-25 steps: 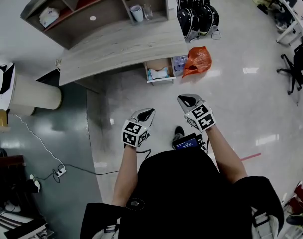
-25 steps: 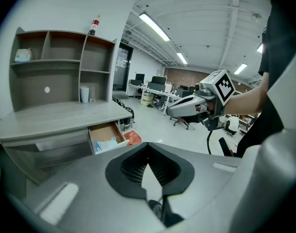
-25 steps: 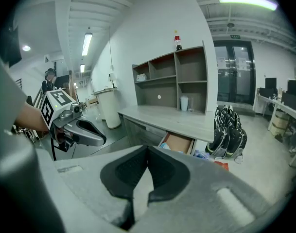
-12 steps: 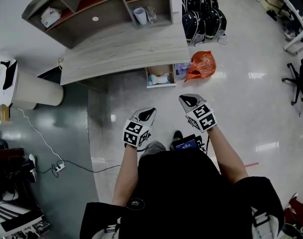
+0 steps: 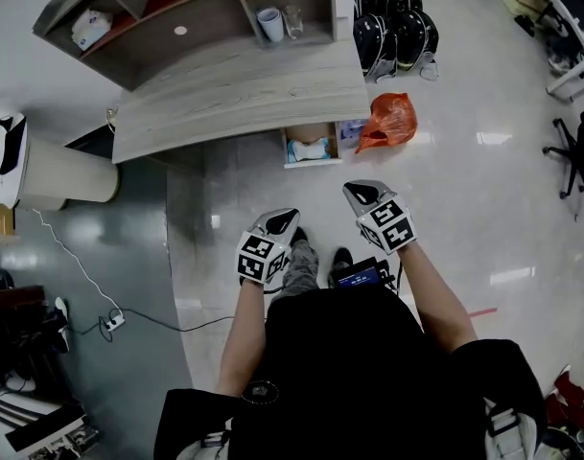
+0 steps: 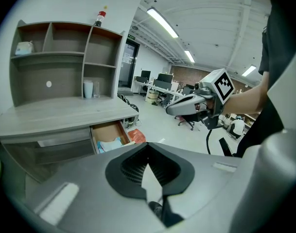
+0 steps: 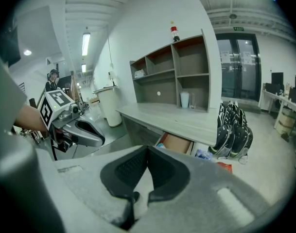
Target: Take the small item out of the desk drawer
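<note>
Left gripper [image 5: 285, 219] and right gripper [image 5: 360, 193] both had jaws closed with nothing in them. The pale blue item [image 5: 311, 149] lay in the open drawer [image 5: 312, 162] under the desk [image 5: 244, 94], well ahead of both, untouched.

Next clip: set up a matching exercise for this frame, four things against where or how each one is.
Things:
1. crumpled orange plastic bag
2. white cup
3. red-capped bottle
4. wooden desk drawer

Places or states:
A. pulled open under the desktop
B. on the floor beside the drawer
C. inside a compartment of the shelf unit
D. on top of that shelf unit

Pairs: 1-B; 2-C; 3-D; 4-A
</note>
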Demonstrator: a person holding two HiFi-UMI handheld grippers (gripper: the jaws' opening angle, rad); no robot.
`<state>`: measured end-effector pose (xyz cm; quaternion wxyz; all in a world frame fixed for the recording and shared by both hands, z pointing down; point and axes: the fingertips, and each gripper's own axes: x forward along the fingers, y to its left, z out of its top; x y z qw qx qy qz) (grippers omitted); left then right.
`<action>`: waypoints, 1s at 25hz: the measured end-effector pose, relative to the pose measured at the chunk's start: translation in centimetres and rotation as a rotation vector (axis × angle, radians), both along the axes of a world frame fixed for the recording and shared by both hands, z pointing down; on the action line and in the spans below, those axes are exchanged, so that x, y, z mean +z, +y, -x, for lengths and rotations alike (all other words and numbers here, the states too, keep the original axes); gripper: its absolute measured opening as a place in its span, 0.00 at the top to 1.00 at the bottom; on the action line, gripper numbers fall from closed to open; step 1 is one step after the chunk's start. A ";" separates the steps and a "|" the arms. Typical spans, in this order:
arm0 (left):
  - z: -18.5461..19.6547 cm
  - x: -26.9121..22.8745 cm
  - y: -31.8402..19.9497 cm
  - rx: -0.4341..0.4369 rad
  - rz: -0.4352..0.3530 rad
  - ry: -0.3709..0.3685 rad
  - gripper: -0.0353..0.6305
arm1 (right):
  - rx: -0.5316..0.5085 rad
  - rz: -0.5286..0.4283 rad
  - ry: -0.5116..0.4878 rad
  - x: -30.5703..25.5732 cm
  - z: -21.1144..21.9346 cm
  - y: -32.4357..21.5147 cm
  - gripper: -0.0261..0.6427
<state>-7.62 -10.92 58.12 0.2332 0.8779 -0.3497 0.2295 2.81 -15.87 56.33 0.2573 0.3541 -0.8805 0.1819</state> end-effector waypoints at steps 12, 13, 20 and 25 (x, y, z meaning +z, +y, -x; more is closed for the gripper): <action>3.4 0.3 -6.6 0.093 -0.026 0.019 0.94 | 0.096 0.005 0.038 0.0 3.2 -4.9 0.96; 3.8 0.2 -7.3 0.097 -0.032 0.018 0.94 | 0.101 0.005 0.043 0.0 3.6 -5.5 0.96; 6.0 0.3 -11.2 0.171 -0.025 0.037 0.94 | 0.161 0.004 0.058 -0.2 6.2 -8.7 0.96; 5.8 0.7 -12.5 0.226 -0.019 0.037 0.94 | 0.201 0.011 0.052 -0.2 6.3 -9.4 0.96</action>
